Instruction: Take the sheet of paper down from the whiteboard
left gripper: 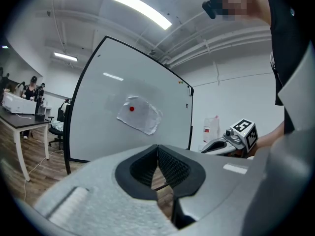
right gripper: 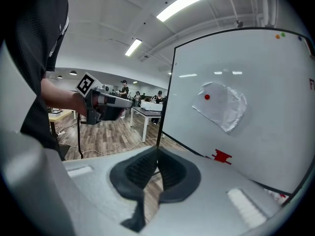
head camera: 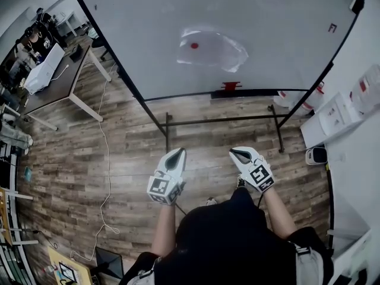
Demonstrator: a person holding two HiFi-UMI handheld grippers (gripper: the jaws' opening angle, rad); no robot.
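sheet of paper [head camera: 212,49]: pale, crumpled, uneven edges | state: not yet taken down, lying flat against the whiteboard [head camera: 136,34] | fixing: round red magnet [head camera: 194,46] near its upper left corner | pose: askew | place: about mid-board

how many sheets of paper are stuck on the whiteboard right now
1. A single crumpled sheet sits near the middle of the whiteboard, with a red dot, probably a magnet, at its upper left. No other sheet shows on the board's face.
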